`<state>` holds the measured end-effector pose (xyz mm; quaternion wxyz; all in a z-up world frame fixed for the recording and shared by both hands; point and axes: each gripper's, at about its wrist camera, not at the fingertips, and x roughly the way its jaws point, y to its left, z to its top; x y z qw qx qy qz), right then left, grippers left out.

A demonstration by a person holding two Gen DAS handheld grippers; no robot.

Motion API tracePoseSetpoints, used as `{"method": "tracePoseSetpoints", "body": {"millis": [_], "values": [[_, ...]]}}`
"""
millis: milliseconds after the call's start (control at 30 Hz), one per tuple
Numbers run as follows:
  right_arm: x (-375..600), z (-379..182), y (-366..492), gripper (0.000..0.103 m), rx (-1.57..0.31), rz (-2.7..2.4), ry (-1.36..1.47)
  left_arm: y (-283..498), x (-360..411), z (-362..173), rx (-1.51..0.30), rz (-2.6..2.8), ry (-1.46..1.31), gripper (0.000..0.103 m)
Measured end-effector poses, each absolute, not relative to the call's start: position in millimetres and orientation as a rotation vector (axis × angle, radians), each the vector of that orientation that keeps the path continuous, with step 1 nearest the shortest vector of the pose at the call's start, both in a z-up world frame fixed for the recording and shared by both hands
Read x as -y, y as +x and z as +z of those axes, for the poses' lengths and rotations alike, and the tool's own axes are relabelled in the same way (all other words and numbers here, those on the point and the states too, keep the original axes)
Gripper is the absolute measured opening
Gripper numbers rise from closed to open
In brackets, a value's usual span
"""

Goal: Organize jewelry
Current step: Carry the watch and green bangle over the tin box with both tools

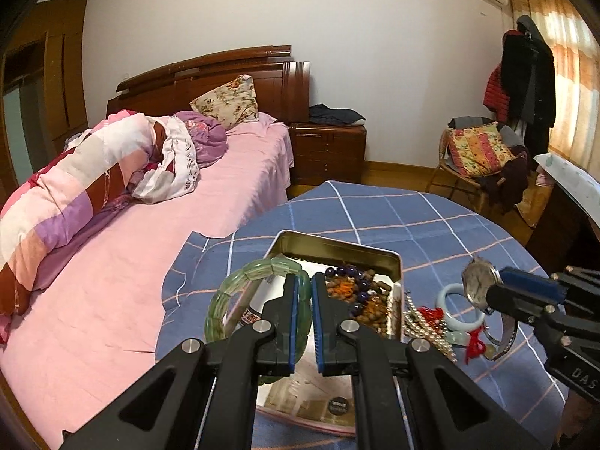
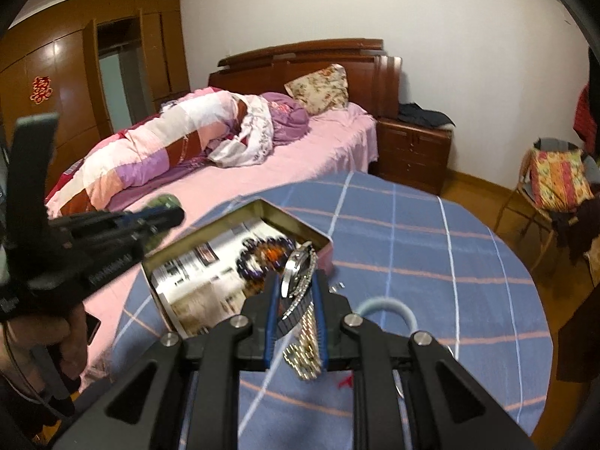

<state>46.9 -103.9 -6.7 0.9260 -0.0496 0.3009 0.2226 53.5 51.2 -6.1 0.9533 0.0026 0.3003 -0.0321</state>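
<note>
Jewelry, 2 pieces in transit: my left gripper (image 1: 312,292) pinches green bracelet (image 1: 240,292); my right gripper (image 2: 296,300) clamps watch (image 2: 298,262); lower each gently into tin (image 1: 337,251), then release.

The near arc of the green bracelet (image 1: 240,292) is hidden behind the left gripper's fingers (image 1: 287,322). In the right wrist view, the beads (image 2: 262,258) in the tin (image 2: 240,212) are smeared by motion blur and cannot be counted. The watch (image 2: 300,281) dial is seen edge-on and unreadable. The pale bangle (image 2: 390,305) is partly covered by the right gripper's frame.
</note>
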Motion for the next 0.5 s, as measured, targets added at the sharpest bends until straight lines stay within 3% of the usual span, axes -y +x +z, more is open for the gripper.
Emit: {"method": "tracePoseSetpoints", "body": {"millis": [500], "values": [[56, -6, 71, 0.02, -0.574, 0.546, -0.089, 80, -63, -26, -0.662, -0.003, -0.005, 0.006]]}}
